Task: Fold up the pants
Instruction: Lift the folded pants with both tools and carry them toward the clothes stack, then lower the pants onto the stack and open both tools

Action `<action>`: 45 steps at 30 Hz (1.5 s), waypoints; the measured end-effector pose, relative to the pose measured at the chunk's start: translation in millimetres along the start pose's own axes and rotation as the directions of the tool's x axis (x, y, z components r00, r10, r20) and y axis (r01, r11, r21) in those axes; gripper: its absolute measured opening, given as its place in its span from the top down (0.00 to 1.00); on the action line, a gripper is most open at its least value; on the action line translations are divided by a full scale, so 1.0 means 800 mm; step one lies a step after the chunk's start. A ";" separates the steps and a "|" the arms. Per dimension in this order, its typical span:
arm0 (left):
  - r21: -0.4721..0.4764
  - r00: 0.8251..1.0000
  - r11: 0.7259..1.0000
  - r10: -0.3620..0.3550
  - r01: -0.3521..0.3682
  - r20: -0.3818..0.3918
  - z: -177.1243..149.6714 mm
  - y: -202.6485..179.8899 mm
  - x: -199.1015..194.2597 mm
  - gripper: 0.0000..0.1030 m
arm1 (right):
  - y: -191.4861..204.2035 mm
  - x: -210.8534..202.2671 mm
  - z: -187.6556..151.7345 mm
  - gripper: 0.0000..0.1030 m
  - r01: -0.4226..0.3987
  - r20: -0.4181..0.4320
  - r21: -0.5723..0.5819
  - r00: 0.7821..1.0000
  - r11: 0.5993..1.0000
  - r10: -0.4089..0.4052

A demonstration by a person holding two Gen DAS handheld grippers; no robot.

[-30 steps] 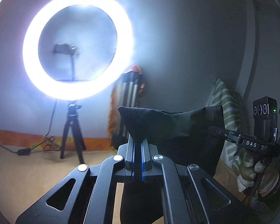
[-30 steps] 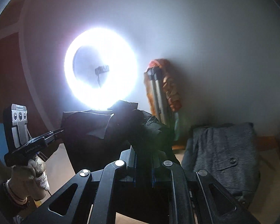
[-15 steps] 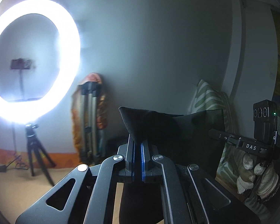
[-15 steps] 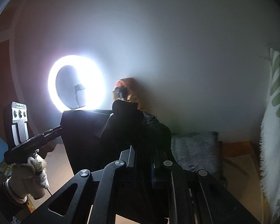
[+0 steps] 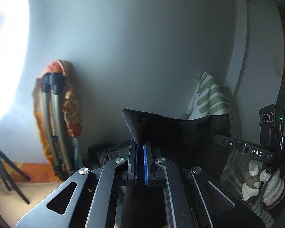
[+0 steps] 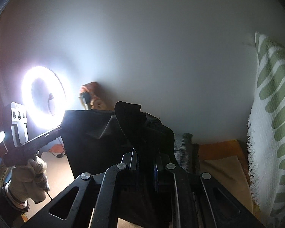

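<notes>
Black pants strung up in the air between my two tongs.

My left gripper (image 5: 140, 148) is clamped tight on a peak of the black pants (image 5: 180, 131), the cloth poking up from between the blue-edged pads, and my right gripper (image 6: 145, 152) is clenched on another bunched corner of the same pants (image 6: 89, 133); the fabric hangs as a dark sheet from one to the other, off the floor. In the left view I can read "DAS" in white letters on the bar of my right tool (image 5: 256, 153), under a black box with a small green light. My gloved right hand (image 5: 262, 182) holds that tool; my gloved left hand (image 6: 28, 176) holds the other. Behind stand a ring light (image 6: 45, 98), a folded tripod (image 5: 53, 121) draped in orange cloth, and a green-striped white throw (image 6: 273, 114). Lettering on the left tool is too blurred to read.
</notes>
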State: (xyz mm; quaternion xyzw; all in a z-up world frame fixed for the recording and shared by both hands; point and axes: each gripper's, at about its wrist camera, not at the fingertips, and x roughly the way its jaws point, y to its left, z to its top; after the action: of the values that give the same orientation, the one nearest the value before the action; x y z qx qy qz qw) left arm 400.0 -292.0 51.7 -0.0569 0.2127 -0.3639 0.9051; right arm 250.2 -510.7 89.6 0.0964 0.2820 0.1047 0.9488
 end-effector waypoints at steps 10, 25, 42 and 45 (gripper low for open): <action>0.017 0.995 0.997 0.078 -0.077 -0.064 0.001 0.023 0.090 0.97 | -0.076 0.095 0.003 0.92 -0.001 -0.070 0.097 0.997 0.995 0.008; 0.055 0.972 0.986 0.165 -0.157 -0.169 -0.018 0.013 0.170 0.96 | -0.125 0.179 -0.006 0.72 0.144 -0.186 0.102 0.975 0.984 -0.123; 0.016 0.961 0.977 0.214 -0.215 -0.172 -0.016 0.024 0.144 0.65 | -0.140 0.165 0.000 0.37 0.284 -0.187 0.129 0.948 0.950 -0.258; 0.015 0.962 0.978 0.209 -0.210 -0.173 -0.016 0.022 0.134 0.65 | -0.145 0.160 0.004 0.36 0.333 -0.191 0.132 0.933 0.933 -0.306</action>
State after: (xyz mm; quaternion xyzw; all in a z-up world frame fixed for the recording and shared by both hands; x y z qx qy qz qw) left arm 474.8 -351.3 -1.4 -0.0036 0.2960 -0.2693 0.9164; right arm 373.2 -590.3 -1.9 0.1168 0.3803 -0.0672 0.9150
